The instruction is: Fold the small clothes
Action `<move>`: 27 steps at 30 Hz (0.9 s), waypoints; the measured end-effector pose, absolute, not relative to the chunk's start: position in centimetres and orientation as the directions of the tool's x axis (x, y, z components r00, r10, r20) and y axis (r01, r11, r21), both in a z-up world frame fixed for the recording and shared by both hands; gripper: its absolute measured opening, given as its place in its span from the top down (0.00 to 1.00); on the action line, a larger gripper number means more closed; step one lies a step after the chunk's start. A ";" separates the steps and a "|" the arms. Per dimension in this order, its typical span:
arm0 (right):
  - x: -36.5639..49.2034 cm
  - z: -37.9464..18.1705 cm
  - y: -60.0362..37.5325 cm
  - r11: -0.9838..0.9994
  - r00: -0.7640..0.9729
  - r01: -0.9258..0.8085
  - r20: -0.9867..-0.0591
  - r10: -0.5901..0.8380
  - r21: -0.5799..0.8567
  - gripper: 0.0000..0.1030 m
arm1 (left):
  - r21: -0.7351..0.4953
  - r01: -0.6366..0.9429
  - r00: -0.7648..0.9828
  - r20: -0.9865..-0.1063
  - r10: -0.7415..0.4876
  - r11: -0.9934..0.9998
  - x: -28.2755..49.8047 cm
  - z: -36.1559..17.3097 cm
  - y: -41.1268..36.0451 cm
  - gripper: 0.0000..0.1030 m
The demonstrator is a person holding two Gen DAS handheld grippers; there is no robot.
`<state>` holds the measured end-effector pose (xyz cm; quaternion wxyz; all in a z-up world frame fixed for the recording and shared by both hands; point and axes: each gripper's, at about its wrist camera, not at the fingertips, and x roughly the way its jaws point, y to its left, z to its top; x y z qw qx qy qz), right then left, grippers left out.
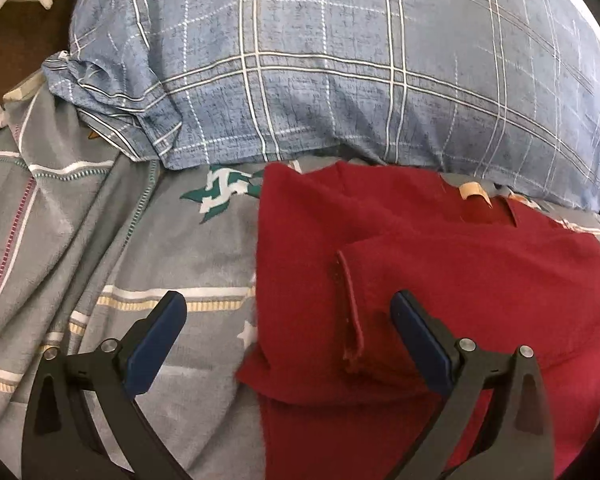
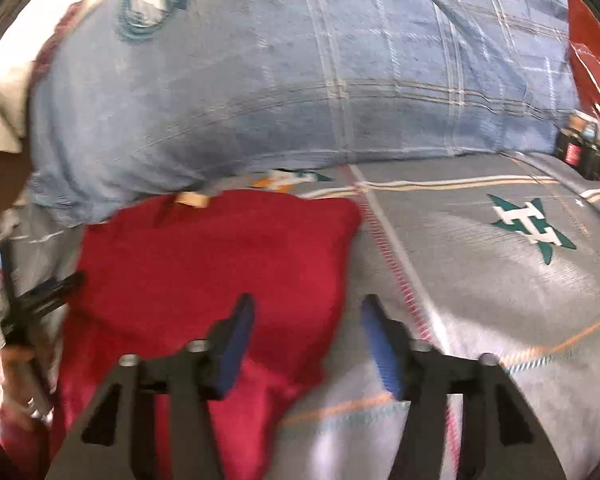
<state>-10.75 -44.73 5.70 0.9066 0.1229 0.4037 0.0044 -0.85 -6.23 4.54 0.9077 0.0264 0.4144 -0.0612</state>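
A small dark red shirt (image 1: 440,264) lies partly folded on the grey bedsheet, a sleeve (image 1: 352,308) turned in over its body and a tan neck label (image 1: 474,192) at its far edge. My left gripper (image 1: 288,312) is open and empty, just above the shirt's left edge, its right finger (image 1: 420,340) over the red cloth. In the right wrist view the shirt (image 2: 204,264) lies to the left. My right gripper (image 2: 306,316) is open and empty over the shirt's right edge. The left gripper (image 2: 40,296) shows at that view's left side.
A large blue plaid pillow (image 1: 340,60) lies right behind the shirt. The grey patterned bedsheet (image 1: 140,256) spreads left of the shirt and right of it (image 2: 500,280). A red plastic bag (image 2: 592,76) and a small dark box (image 2: 580,152) sit at the far right.
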 end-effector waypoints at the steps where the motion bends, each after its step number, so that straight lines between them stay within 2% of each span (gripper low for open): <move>1: -10.8 5.6 -43.9 0.977 0.665 0.073 -0.740 0.103 0.201 0.43 | -0.004 0.131 0.646 -0.758 -0.089 0.991 -0.8 4.5 -6.2 0.01; 6: -10.1 2.4 -41.4 0.998 0.574 0.061 -0.819 -0.032 0.003 0.49 | 0.014 0.124 0.622 -0.780 -0.067 0.992 -0.5 3.5 -6.4 0.01; 9: -10.4 2.1 -42.3 0.993 0.575 0.103 -0.818 -0.015 0.055 0.47 | 0.007 0.119 0.624 -0.778 -0.069 0.993 -0.6 3.6 -6.3 0.01; 11: -10.8 3.5 -42.3 0.993 0.596 0.115 -0.803 -0.036 0.041 0.47 | 0.004 0.114 0.631 -0.773 -0.070 0.993 -0.6 3.8 -6.2 0.01; 12: -11.1 4.5 -42.1 0.992 0.620 0.117 -0.784 -0.040 0.042 0.43 | 0.002 0.112 0.635 -0.769 -0.069 0.994 -0.7 4.0 -6.2 0.01; 16: -10.2 7.2 -40.4 0.995 0.681 0.046 -0.731 0.035 0.092 0.43 | -0.004 0.108 0.645 -0.761 -0.073 0.994 -0.8 4.3 -6.2 0.01; 18: -8.7 7.6 -38.7 0.998 0.684 0.008 -0.728 0.039 0.062 0.44 | 0.006 0.108 0.641 -0.765 -0.065 0.994 -0.7 4.1 -6.2 0.01; 21: -5.7 6.5 -36.3 0.999 0.676 -0.047 -0.736 0.034 0.003 0.47 | 0.010 0.109 0.632 -0.773 -0.062 0.994 -0.4 3.7 -6.1 0.01; 27: -1.1 3.3 -36.5 1.000 0.628 0.003 -0.778 0.017 0.024 0.50 | 0.001 0.109 0.620 -0.782 -0.067 0.994 0.2 3.3 -6.1 0.01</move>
